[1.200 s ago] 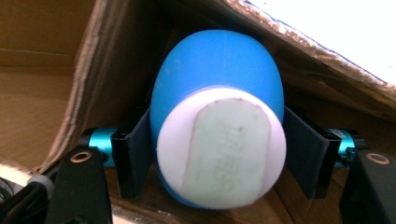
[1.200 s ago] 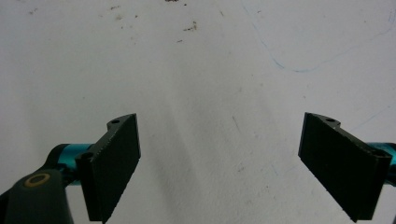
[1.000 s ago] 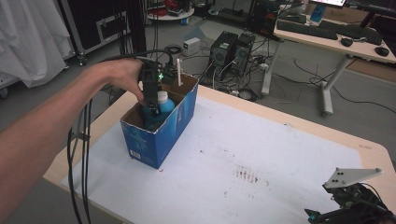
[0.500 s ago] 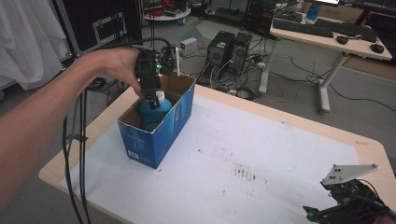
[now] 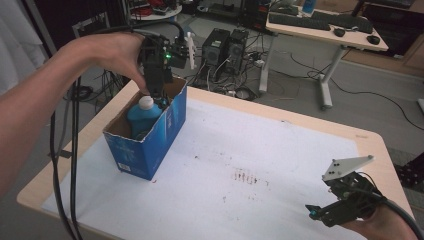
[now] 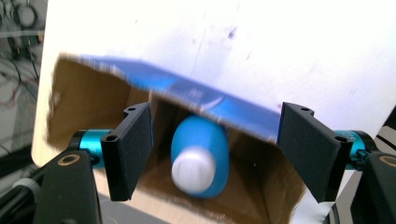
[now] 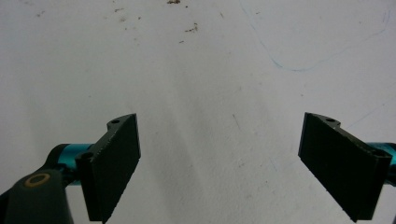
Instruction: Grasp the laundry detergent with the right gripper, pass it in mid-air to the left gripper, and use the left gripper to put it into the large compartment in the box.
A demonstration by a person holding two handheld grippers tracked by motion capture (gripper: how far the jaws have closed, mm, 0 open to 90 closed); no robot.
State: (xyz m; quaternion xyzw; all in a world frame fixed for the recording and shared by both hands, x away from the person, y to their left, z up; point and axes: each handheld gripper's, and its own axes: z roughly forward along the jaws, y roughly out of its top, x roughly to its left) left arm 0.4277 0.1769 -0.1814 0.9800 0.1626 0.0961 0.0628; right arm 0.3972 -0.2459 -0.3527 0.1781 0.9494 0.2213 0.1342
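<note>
Left gripper is hovering, jaws parted and gripping nothing, above the bottle standing in the box at ten o'clock. Box walls are hiding the bottle's base. Right gripper, gaping empty, is sitting over bare worktop at five o'clock.

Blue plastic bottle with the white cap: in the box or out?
In: blue plastic bottle sits inside the blue cardboard box, cap up.

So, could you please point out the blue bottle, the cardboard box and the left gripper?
blue bottle [image 6: 201,158], left gripper view, on its shoulder.
cardboard box [image 5: 150,150], high view, on its blue side wall.
left gripper [image 6: 215,154], left gripper view, midway between its fingertips.
</note>
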